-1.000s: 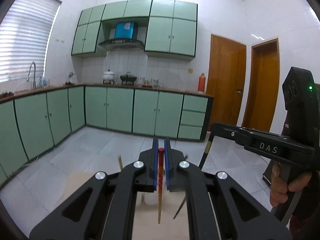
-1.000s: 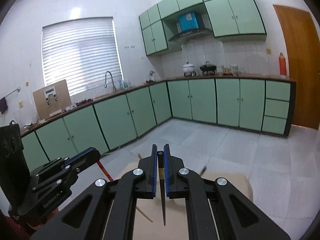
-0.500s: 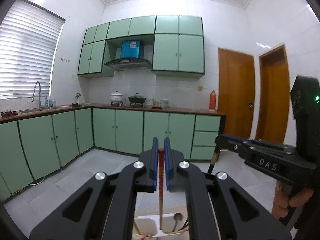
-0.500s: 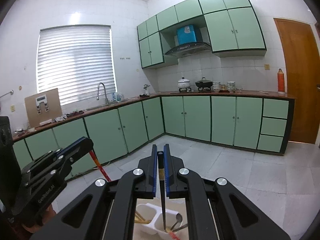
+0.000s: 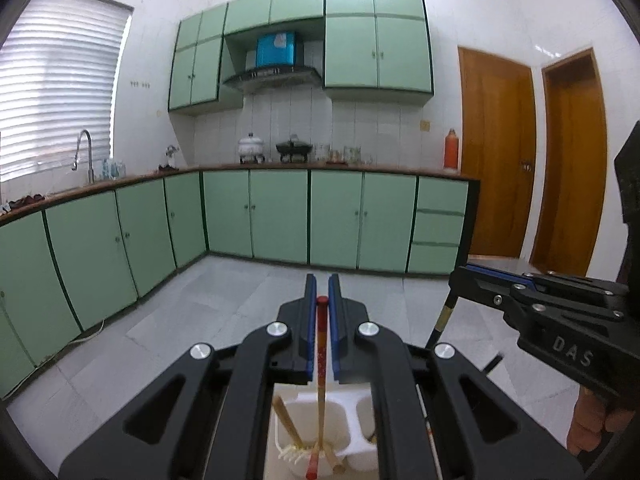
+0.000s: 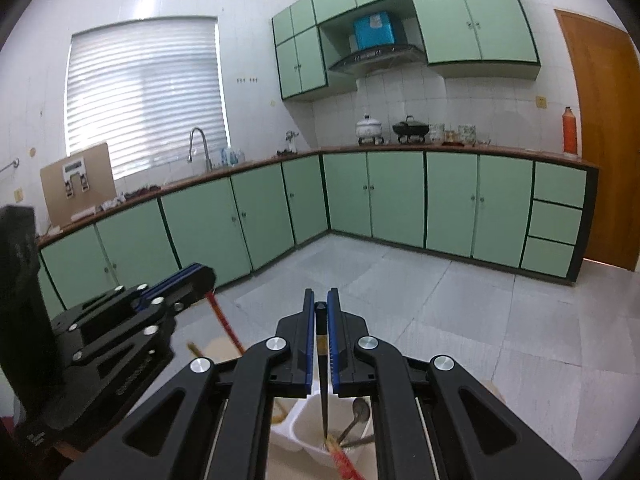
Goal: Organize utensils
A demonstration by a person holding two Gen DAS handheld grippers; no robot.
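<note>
My left gripper [image 5: 322, 292] is shut on a red chopstick [image 5: 320, 360] that hangs down into a white utensil holder [image 5: 352, 416] below it. A wooden chopstick [image 5: 286, 424] leans in the same compartment. My right gripper [image 6: 321, 304] is shut on a black chopstick [image 6: 323, 380] whose tip reaches into the holder [image 6: 304, 428], beside a metal spoon [image 6: 356, 412]. Each gripper shows in the other's view, the right one [image 5: 458, 280] at the right and the left one [image 6: 204, 280] at the left.
Green cabinets [image 5: 280, 216] line the far and left walls under a countertop with pots [image 5: 252, 146] and a sink tap [image 5: 82, 152]. Two wooden doors [image 5: 496, 152] stand at the right. The floor [image 6: 440, 300] is pale tile. The holder stands on a light wooden surface [image 6: 218, 350].
Both grippers have tilted and moved so the holder has come into view beneath them. The chopstick tips now hang inside the holder's compartments.
</note>
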